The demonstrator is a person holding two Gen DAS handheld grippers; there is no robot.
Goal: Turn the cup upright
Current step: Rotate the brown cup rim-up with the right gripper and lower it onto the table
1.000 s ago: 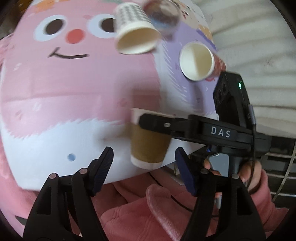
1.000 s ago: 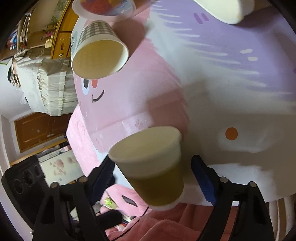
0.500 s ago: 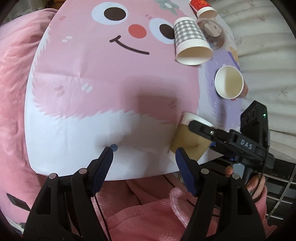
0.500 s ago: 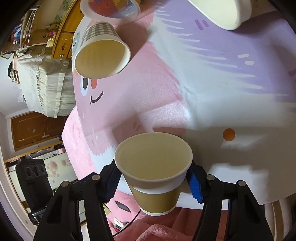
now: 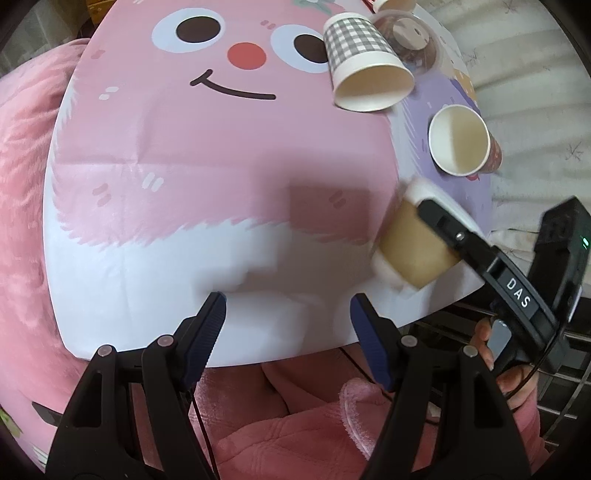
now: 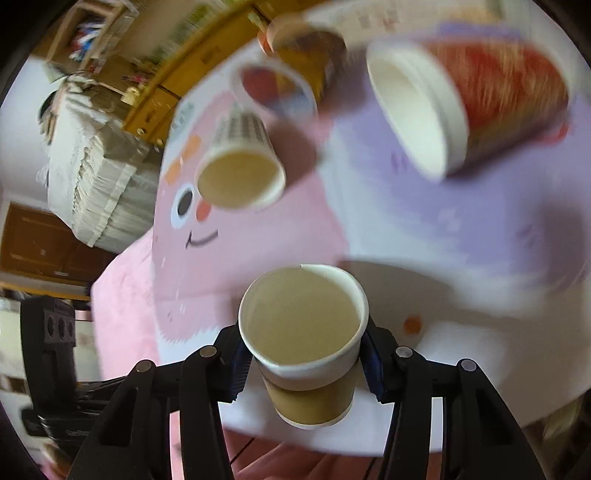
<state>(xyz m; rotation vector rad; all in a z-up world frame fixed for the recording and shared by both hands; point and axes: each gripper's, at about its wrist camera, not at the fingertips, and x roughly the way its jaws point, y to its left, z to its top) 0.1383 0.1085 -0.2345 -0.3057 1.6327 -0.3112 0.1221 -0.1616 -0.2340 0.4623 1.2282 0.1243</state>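
Observation:
A brown paper cup with a white rim [image 6: 303,343] sits between the fingers of my right gripper [image 6: 301,365], which is shut on it; its open mouth faces up toward the camera. In the left wrist view the same cup [image 5: 413,247] is blurred and tilted near the table's front right edge, with the right gripper [image 5: 461,240] clamped on it. My left gripper [image 5: 288,325] is open and empty above the table's front edge.
A round table [image 5: 184,184] has a pink cartoon-face cover. A checked cup [image 5: 362,66] and a red-patterned cup [image 5: 461,144] lie on their sides at the back right, beside a clear lidded cup [image 5: 410,33]. A pink garment [image 5: 295,424] is below.
My right gripper has turned the brown cup so its mouth faces more upward and carried it right. My left gripper has pulled back from the cup and stays open.

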